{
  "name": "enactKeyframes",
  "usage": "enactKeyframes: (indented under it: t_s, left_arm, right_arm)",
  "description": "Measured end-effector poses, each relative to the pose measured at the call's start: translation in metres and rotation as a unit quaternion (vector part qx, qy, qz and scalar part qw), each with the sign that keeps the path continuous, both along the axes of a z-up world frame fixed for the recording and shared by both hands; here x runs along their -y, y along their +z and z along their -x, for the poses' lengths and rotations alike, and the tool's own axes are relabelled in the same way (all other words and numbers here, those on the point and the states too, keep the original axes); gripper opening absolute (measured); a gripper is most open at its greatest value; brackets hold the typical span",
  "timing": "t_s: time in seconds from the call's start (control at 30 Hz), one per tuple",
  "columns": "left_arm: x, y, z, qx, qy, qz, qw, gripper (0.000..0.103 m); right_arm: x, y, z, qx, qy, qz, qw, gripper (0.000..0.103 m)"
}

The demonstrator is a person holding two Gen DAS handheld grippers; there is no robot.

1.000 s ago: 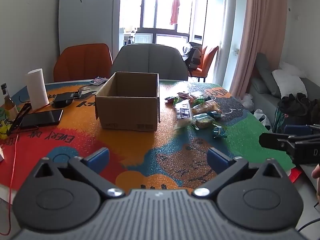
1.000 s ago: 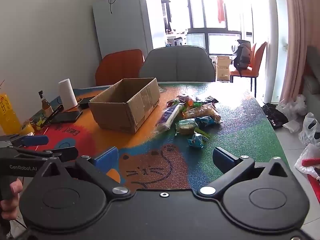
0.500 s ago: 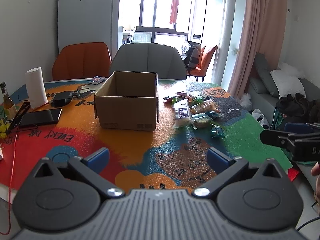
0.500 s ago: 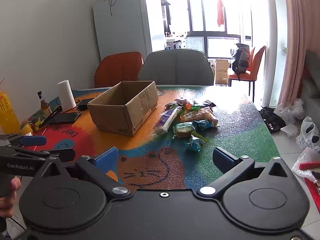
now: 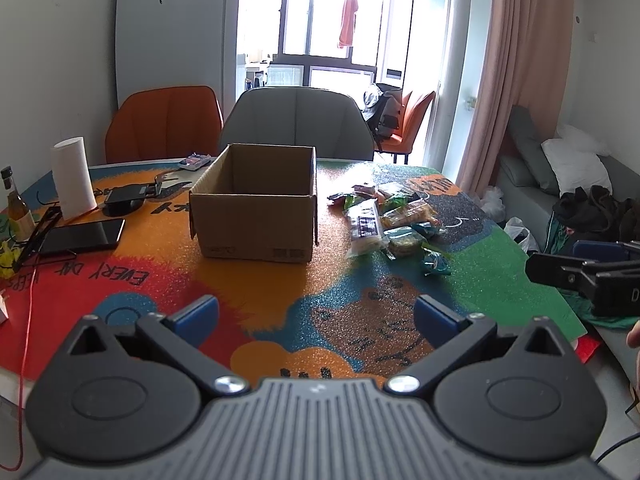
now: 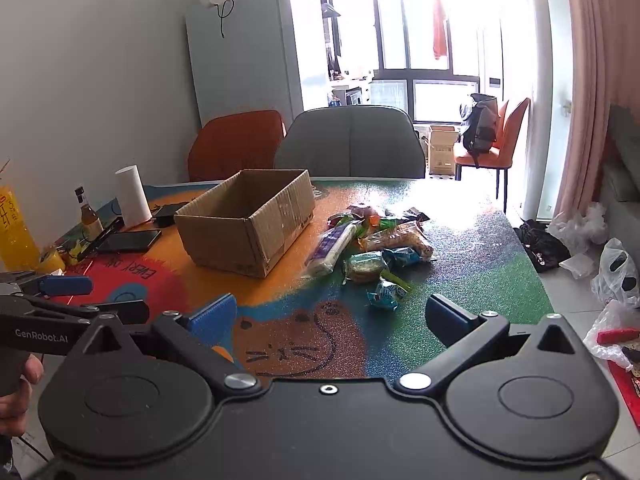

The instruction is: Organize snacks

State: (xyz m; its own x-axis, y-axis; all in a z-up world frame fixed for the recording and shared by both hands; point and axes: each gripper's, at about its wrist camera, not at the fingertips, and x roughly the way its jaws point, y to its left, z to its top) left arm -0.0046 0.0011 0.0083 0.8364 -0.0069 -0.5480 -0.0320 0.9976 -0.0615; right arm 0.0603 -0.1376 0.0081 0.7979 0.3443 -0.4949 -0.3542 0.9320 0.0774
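An open, empty cardboard box stands mid-table; it also shows in the right wrist view. A pile of snack packets lies to its right, seen too in the right wrist view; a small blue packet lies nearest. My left gripper is open and empty above the near table edge. My right gripper is open and empty, short of the snacks. Each gripper shows at the edge of the other's view.
A paper roll, a small bottle, a dark phone and a black device sit at the table's left. Chairs stand behind the table. A sofa and bags are on the right.
Both grippers have drawn back slightly from the table; box and snacks look a little farther away. Nothing was grasped or moved.
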Motion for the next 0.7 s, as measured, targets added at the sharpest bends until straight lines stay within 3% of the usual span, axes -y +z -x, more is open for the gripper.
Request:
enactKeyframes:
  t_s: [0.7]
  left_arm:
    - [0.0010, 0.0003, 0.0008, 0.002, 0.000, 0.000, 1.0000, 0.103]
  right_arm:
    - [0.0009, -0.0005, -0.0010, 0.001, -0.003, -0.001, 1.000, 0.103]
